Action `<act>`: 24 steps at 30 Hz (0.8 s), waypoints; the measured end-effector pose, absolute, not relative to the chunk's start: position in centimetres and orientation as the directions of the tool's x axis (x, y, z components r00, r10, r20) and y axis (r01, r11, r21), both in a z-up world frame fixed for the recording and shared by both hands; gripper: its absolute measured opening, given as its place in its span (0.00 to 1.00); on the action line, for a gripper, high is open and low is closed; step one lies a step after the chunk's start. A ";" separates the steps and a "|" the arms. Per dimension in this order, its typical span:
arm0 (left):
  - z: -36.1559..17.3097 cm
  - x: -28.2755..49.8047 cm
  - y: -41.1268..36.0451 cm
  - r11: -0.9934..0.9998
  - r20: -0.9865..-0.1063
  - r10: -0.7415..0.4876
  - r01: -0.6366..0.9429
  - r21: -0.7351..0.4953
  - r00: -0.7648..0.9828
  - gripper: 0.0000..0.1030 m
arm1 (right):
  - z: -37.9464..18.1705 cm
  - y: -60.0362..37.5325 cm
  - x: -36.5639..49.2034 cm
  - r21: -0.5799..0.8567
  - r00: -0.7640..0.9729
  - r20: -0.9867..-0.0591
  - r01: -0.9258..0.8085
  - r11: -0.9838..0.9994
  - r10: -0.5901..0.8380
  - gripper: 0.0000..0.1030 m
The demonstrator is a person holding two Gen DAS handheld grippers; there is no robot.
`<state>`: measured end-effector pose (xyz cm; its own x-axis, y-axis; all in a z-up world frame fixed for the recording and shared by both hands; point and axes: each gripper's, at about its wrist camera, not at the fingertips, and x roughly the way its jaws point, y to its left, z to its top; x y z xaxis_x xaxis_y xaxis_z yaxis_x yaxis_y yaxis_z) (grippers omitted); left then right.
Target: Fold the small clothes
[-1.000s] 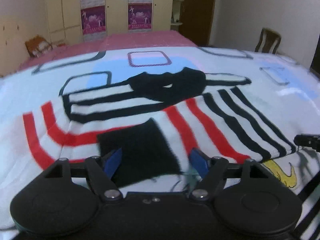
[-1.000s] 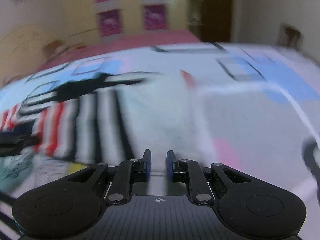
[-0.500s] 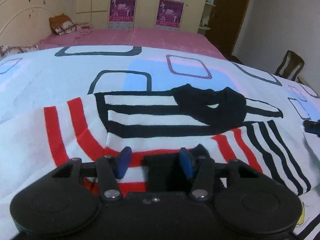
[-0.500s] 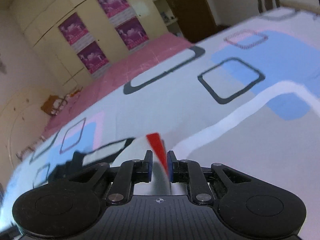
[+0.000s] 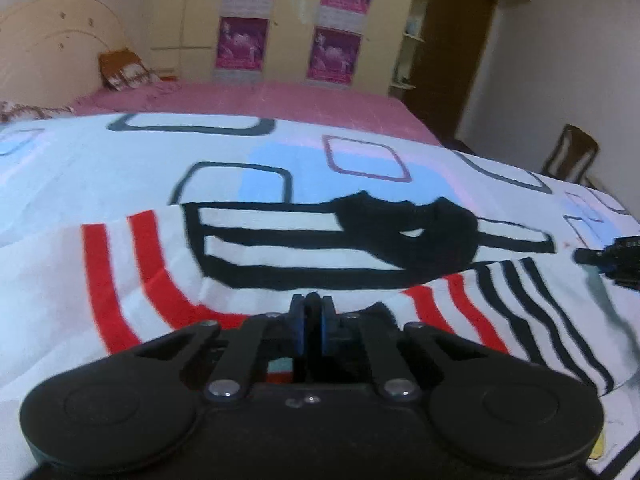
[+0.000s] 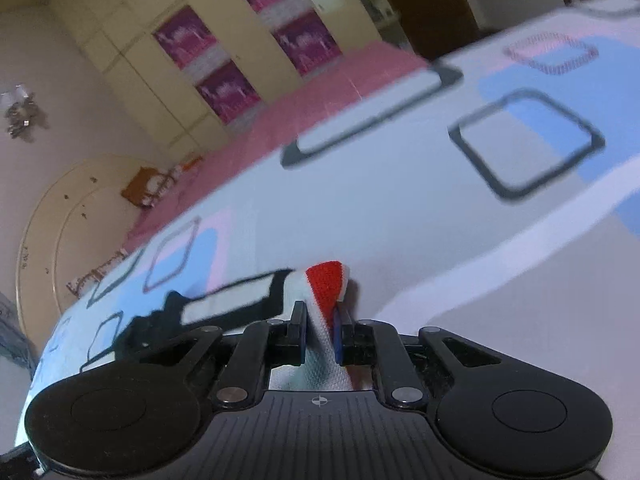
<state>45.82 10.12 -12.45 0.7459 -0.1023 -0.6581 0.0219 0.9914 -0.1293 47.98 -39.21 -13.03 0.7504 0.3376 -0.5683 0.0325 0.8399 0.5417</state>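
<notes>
A small white sweater [image 5: 280,248] with red and black stripes and a black collar [image 5: 408,232] lies spread on the patterned bedsheet [image 5: 120,160]. My left gripper [image 5: 312,312] is at the sweater's near edge, shut on its black cuff [image 5: 380,314]. In the right wrist view a white fold with a red stripe [image 6: 326,284] sticks up between the fingers of my right gripper [image 6: 320,316], whose jaws are closing on it. That gripper also shows at the right edge of the left wrist view [image 5: 588,256], at the sweater's far right side.
The sheet [image 6: 400,220] covers the near part of the bed, and a pink cover [image 5: 280,100] lies beyond. A headboard [image 5: 48,48] is at the left, a wardrobe with posters [image 5: 280,20] behind, and a wooden chair [image 5: 572,156] at the right.
My left gripper's jaws went from wide open around the black cuff to shut on it. My right gripper swung across the bed and now has a fold of sweater between its fingers.
</notes>
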 end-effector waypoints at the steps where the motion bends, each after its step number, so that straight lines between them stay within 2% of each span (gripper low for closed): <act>1: -12.9 45.8 10.1 0.993 -0.670 -0.091 0.013 -0.121 0.737 0.07 | -13.4 -38.9 48.0 0.498 0.741 -0.597 0.042 0.866 0.308 0.11; 2: -13.2 45.8 10.1 0.992 -0.669 -0.093 0.015 -0.122 0.737 0.07 | -14.4 -38.7 48.2 0.475 0.718 -0.631 0.055 0.878 0.296 0.11; 5: -13.1 46.1 10.0 0.994 -0.679 -0.096 0.033 -0.105 0.728 0.08 | -14.5 -38.6 48.4 0.482 0.714 -0.632 0.060 0.874 0.300 0.12; 6: -13.0 46.2 10.1 0.994 -0.684 -0.098 0.036 -0.104 0.723 0.17 | -14.3 -38.5 48.4 0.470 0.714 -0.635 0.055 0.881 0.294 0.14; 7: -12.6 46.2 10.4 0.994 -0.689 -0.087 0.018 -0.106 0.720 0.26 | -14.1 -38.4 48.1 0.451 0.720 -0.637 0.058 0.891 0.275 0.34; 8: -12.1 46.0 10.5 0.996 -0.684 -0.053 -0.011 -0.089 0.728 0.48 | -13.5 -38.4 47.6 0.415 0.743 -0.633 0.086 0.906 0.220 0.46; 9: -11.4 45.6 10.3 0.998 -0.663 -0.009 -0.040 -0.058 0.749 0.68 | -12.6 -38.3 46.8 0.381 0.779 -0.602 0.092 0.920 0.172 0.53; 10: -10.6 45.1 9.9 0.998 -0.621 0.015 -0.050 -0.040 0.783 0.77 | -12.0 -38.2 46.1 0.363 0.800 -0.578 0.074 0.929 0.162 0.52; 11: -9.8 44.8 9.1 0.999 -0.583 -0.002 -0.028 -0.043 0.813 0.81 | -11.4 -37.8 45.8 0.344 0.807 -0.568 0.056 0.937 0.160 0.49; 12: -9.3 45.0 8.2 0.999 -0.569 -0.035 0.007 -0.051 0.821 0.81 | -11.1 -37.1 45.7 0.318 0.804 -0.568 0.016 0.948 0.177 0.25; 13: -9.0 45.4 6.8 0.997 -0.569 -0.079 0.052 -0.064 0.819 0.80 | -11.1 -36.0 46.0 0.279 0.792 -0.581 -0.025 0.960 0.190 0.08; 18: -9.7 48.7 -1.6 0.960 -0.595 -0.256 0.272 -0.064 0.762 0.78 | -12.0 -30.4 47.8 0.205 0.712 -0.637 -0.213 0.955 0.295 0.08; 20: -10.7 49.6 -3.5 0.953 -0.619 -0.265 0.299 -0.052 0.740 0.80 | -12.3 -28.6 47.5 0.223 0.661 -0.648 -0.311 0.924 0.379 0.08; 24: -13.1 50.4 -3.3 0.962 -0.673 -0.227 0.269 -0.043 0.704 0.79 | -13.1 -26.8 47.4 0.196 0.636 -0.661 -0.366 0.910 0.398 0.08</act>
<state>50.42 -3.34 -13.13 0.7035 -0.2272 -0.6734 0.2695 0.9620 -0.0430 47.42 -26.79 -13.15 0.6364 0.3980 -0.6607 -0.3659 0.9099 0.1957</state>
